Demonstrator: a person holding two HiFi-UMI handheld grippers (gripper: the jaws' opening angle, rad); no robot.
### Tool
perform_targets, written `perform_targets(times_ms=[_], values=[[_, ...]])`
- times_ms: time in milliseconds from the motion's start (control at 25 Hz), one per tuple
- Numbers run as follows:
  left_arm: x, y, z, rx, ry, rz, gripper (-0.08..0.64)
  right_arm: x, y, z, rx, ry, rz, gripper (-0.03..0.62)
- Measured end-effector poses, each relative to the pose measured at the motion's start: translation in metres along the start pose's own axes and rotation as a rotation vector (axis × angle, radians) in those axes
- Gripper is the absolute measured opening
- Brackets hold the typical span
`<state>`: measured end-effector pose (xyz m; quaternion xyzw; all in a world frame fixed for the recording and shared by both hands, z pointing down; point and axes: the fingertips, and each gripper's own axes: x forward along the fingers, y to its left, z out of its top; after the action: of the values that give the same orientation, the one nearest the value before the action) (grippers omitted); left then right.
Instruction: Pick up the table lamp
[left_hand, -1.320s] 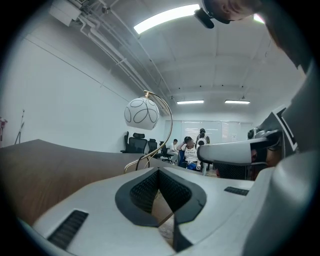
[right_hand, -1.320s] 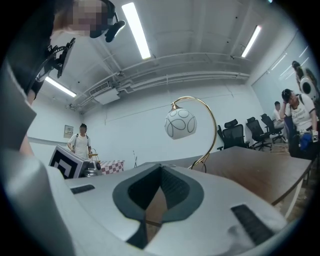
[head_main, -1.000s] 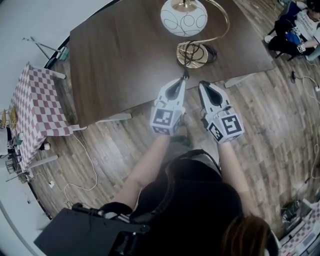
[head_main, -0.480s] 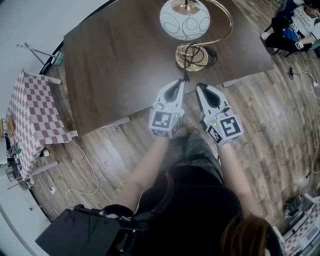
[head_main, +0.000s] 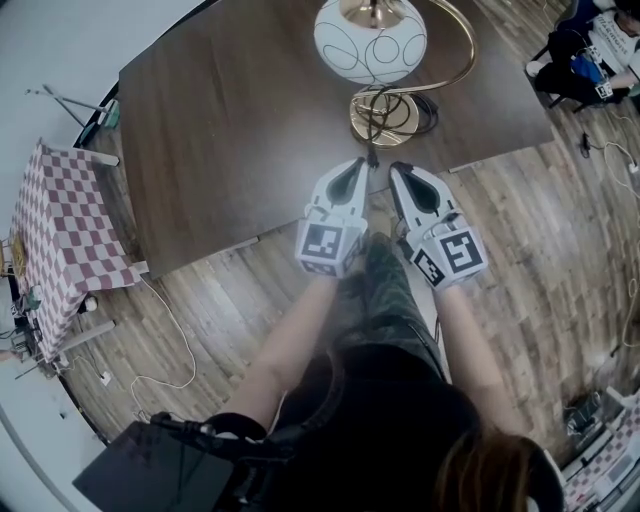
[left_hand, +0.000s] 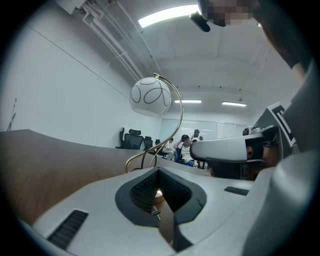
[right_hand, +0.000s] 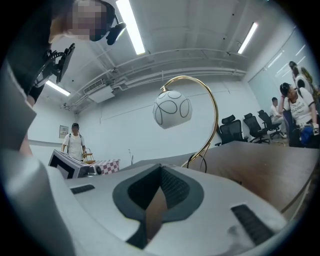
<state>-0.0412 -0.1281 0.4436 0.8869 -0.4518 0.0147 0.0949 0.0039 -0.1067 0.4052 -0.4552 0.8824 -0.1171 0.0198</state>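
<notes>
The table lamp stands at the near right of a dark wooden table (head_main: 230, 120). Its white globe shade (head_main: 370, 40) with black line patterns hangs from a curved gold arm (head_main: 462, 50) over a round gold base (head_main: 382, 112); a black cord is coiled on the base. The shade (left_hand: 150, 97) (right_hand: 172, 109) shows in both gripper views. My left gripper (head_main: 362, 162) and right gripper (head_main: 398, 168) hover side by side just short of the table's near edge, pointing at the base. Both are shut and hold nothing.
A red-checked table (head_main: 65, 240) stands at the left with cables on the wooden floor (head_main: 560, 250) around it. People sit at the far right (head_main: 590, 55). Office chairs (right_hand: 240, 127) stand beyond the table. A standing person (right_hand: 75, 142) is far off.
Both grippers have eased slightly toward the table edge and the lamp base, staying shut. The lamp has not moved.
</notes>
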Motion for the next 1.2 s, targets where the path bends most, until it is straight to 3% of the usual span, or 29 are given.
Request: perform_targets(times_ms=[760, 1200], values=[[0.043, 0.03, -0.005, 0.008, -0.009, 0.053, 0.002, 0.033, -0.028, -0.009, 0.008, -0.007, 0.012, 0.005], [0.07, 0.048, -0.01, 0.026, -0.031, 0.085, 0.002, 0.05, -0.045, -0.011, -0.084, -0.009, -0.007, 0.005]])
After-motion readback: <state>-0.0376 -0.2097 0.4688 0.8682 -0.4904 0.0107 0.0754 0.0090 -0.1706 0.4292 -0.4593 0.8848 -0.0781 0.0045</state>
